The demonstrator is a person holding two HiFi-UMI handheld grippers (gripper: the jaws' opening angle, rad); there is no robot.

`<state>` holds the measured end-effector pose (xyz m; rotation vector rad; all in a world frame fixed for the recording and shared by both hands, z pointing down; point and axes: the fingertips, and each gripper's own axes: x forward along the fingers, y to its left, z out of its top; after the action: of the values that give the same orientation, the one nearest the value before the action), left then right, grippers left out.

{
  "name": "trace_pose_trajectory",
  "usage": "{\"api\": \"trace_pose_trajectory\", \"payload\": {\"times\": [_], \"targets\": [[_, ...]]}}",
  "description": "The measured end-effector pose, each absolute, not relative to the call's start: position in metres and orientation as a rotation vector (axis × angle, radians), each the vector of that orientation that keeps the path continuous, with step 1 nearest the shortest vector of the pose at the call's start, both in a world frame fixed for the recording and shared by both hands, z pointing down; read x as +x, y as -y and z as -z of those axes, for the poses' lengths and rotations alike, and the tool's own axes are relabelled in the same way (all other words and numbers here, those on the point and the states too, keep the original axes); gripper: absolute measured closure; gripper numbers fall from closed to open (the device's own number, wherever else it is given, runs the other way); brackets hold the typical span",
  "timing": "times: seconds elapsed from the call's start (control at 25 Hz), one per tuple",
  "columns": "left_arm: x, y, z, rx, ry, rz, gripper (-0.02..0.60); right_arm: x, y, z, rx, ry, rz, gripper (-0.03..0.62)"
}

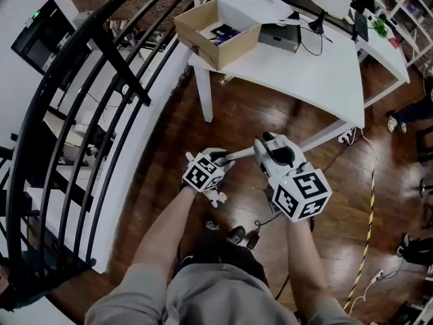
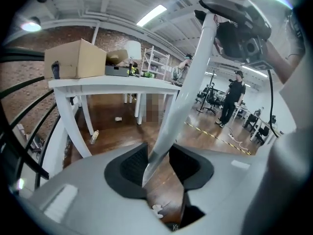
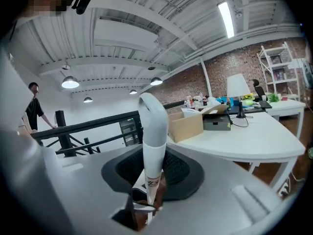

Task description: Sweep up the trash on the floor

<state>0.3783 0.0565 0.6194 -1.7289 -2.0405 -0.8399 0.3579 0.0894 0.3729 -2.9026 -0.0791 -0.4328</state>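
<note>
A long white handle (image 1: 238, 155) runs between my two grippers at waist height. In the left gripper view the handle (image 2: 188, 87) slants up through the left gripper (image 2: 164, 169) toward the right one. It lies against the left pad (image 2: 131, 166), and floor shows between it and the other pad. My left gripper (image 1: 218, 161) is open. The right gripper (image 3: 151, 182) is shut on the handle (image 3: 152, 146), whose curved grey tip rises beyond the jaws. In the head view the right gripper (image 1: 269, 147) sits just right of the left. A white scrap of trash (image 1: 215, 196) (image 2: 157, 210) lies on the wooden floor below.
A white table (image 1: 325, 66) with a cardboard box (image 1: 216, 32) stands ahead. A black railing (image 1: 74, 114) runs along the left. Cables and yellow tape (image 1: 369, 215) cross the floor on the right. A bottle (image 2: 94, 136) lies under the table. A person (image 2: 234, 99) stands far off.
</note>
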Motion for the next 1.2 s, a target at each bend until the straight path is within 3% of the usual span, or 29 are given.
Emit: {"api": "trace_pose_trajectory", "payload": {"times": [0.28,0.6,1.2], "targets": [[0.412,-0.078,-0.607,-1.88,2.073,0.864,0.442,0.409,-0.088,-0.356,-2.995,-0.032,0.485,0.505],[0.413,-0.147,-0.609,-2.02,2.052,0.87,0.443,0.419,-0.149,-0.358,-3.048,-0.148,0.518,0.503],[0.426,-0.273,-0.669,-2.473,1.583,1.102,0.44,0.447,-0.276,-0.421,-2.99,-0.887,0.625,0.502]]}}
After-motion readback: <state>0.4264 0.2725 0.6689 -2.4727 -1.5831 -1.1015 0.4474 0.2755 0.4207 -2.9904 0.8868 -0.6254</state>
